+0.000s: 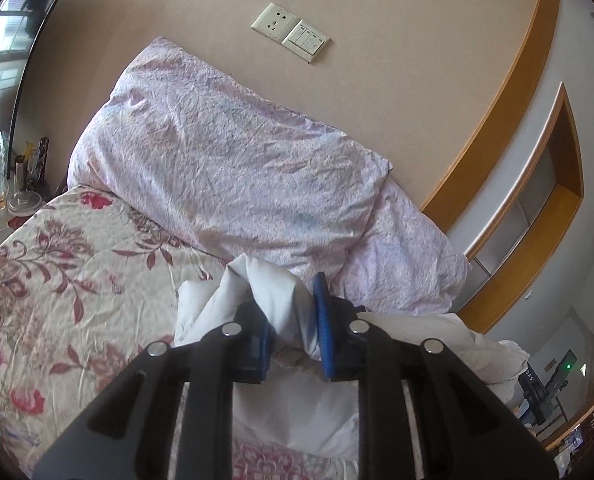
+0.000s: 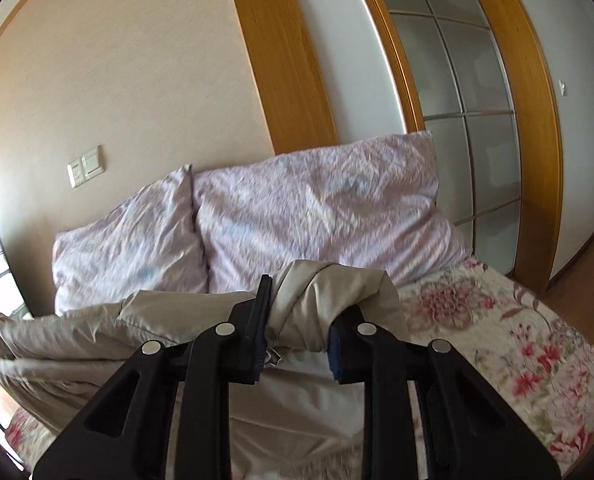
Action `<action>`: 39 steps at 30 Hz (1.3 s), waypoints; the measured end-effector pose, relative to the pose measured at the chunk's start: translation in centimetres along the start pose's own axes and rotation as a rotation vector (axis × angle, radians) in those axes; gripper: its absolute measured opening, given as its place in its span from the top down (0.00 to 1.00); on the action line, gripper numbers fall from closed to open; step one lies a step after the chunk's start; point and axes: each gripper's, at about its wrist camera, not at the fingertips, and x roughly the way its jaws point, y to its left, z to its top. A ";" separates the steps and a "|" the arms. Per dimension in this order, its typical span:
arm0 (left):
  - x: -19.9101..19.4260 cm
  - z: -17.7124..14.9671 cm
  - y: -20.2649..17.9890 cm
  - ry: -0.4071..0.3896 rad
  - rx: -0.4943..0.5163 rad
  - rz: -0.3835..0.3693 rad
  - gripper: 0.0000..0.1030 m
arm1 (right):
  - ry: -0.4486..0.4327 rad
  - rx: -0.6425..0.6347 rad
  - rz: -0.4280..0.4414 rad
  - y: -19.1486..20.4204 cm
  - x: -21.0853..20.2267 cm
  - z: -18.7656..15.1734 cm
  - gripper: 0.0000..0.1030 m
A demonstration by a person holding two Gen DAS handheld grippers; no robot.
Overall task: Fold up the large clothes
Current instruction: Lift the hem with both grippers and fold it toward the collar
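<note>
A large pale beige-white garment [image 2: 97,340] is held up over the bed by both grippers. My left gripper [image 1: 291,320] is shut on a bunched fold of the garment [image 1: 273,292]; its blue pads [image 1: 321,312] press the cloth from both sides. My right gripper [image 2: 297,320] is shut on another bunched end of the garment [image 2: 317,292]. In the right wrist view the cloth stretches leftward from that gripper and hangs in folds below it. More white cloth [image 1: 437,344] lies to the right in the left wrist view.
The bed has a floral quilt [image 1: 57,280] [image 2: 517,340]. Two pale pink pillows [image 1: 225,168] [image 2: 317,208] lean on the beige wall. A wall socket [image 1: 273,22] is above. A cluttered bedside table [image 1: 13,188] stands left. A wood-framed glass door [image 2: 469,120] stands right.
</note>
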 end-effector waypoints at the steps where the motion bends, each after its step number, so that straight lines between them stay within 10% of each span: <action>1: 1.1 0.6 0.0 -0.003 0.000 0.008 0.82 | -0.006 -0.010 -0.019 0.4 1.2 0.2 0.76; 17: 19.0 2.1 4.6 0.057 -0.013 0.224 0.83 | 0.173 -0.062 -0.254 2.7 20.2 -2.6 0.75; 20: 20.7 1.4 5.6 0.071 -0.026 0.253 0.82 | 0.242 -0.066 -0.254 2.5 22.2 -3.4 0.49; 22: 21.1 1.0 6.2 0.066 -0.048 0.264 0.76 | 0.250 -0.065 -0.260 2.3 22.6 -3.6 0.20; 26: 19.9 1.3 6.6 0.010 -0.082 0.304 0.17 | 0.157 -0.026 -0.241 1.6 20.1 -2.1 0.19; 32: 16.4 0.6 1.9 0.015 0.086 0.301 0.06 | 0.273 -0.187 0.035 5.4 16.4 -3.2 0.19; 39: 17.8 -4.4 -4.2 0.087 0.368 0.353 0.03 | 0.414 -0.312 0.039 8.8 18.3 -6.5 0.19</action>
